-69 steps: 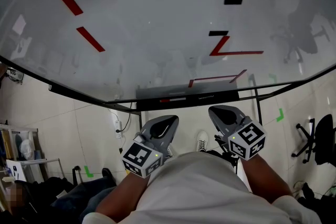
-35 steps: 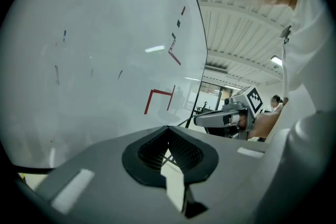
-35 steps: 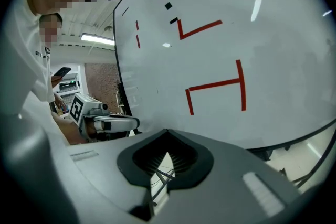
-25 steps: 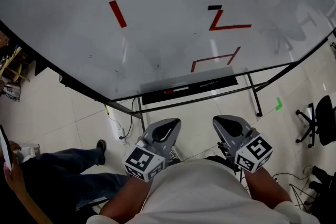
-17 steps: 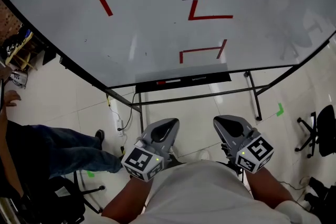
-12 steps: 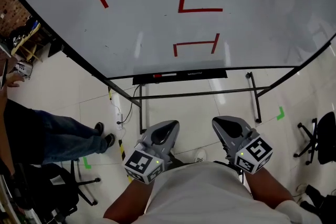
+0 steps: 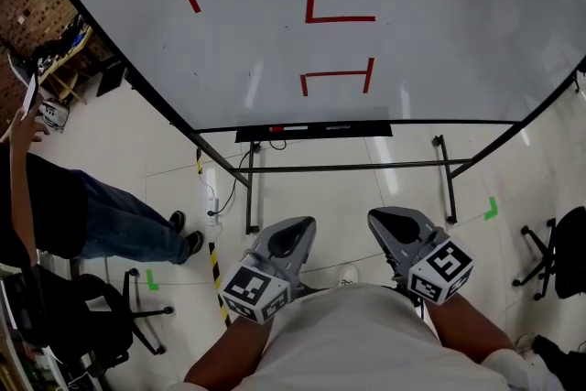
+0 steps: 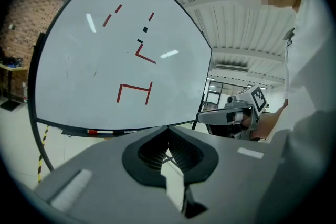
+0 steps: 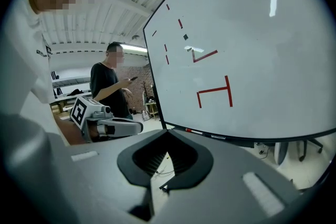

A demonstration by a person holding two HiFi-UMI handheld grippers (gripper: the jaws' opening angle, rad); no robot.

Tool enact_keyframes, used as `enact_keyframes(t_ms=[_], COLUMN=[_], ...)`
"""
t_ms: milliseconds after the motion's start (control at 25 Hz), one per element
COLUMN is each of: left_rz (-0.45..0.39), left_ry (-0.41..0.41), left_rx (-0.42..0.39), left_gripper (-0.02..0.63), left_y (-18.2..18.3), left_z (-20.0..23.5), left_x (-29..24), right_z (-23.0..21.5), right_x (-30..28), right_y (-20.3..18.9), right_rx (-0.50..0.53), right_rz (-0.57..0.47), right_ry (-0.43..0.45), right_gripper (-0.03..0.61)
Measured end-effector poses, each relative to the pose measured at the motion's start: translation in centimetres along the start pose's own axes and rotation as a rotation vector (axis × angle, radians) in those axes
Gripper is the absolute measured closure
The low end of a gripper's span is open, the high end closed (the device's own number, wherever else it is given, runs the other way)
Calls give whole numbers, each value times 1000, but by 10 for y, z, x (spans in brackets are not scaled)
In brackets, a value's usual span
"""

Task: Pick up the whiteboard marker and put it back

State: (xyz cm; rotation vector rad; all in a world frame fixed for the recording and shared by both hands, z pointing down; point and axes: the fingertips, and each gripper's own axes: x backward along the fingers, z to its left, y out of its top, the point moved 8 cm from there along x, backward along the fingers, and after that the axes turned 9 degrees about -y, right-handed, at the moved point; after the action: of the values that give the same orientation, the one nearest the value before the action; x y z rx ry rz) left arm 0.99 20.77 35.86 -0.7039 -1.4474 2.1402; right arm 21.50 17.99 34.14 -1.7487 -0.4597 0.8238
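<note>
on the tray [image 7: 366,130] under the whiteboard [image 7: 439,32] lies the marker [image 7: 287,129], well ahead of the left gripper [image 7: 295,232] and right gripper [image 7: 388,224], both closed, empty; it looks light, stiff and slick, probably best pinched mid-barrel.

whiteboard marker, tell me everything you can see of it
The marker is a slim stick, white along its body, with a red end to the left in the head view. It lies flat and lengthwise on the dark tray under the lower edge of the whiteboard, toward the tray's left end. Only the tray touches it. Print on it is too small to tell.
</note>
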Motion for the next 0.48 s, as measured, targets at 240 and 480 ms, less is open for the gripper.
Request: enact_keyframes(t_ms=[240,480], left_rz=[36,57], left_ry=[-62,-95], left_rx=[-14,24], left_gripper=[597,597], left_y=[1,-4], left_z=[4,19], left_x=[15,40], right_z=[22,47], right_x=[-3,-14], right_y=[0,-10], right_rx=[-21,-26], right_rz=[3,11], right_ry=[-25,-58], right_gripper=[577,577])
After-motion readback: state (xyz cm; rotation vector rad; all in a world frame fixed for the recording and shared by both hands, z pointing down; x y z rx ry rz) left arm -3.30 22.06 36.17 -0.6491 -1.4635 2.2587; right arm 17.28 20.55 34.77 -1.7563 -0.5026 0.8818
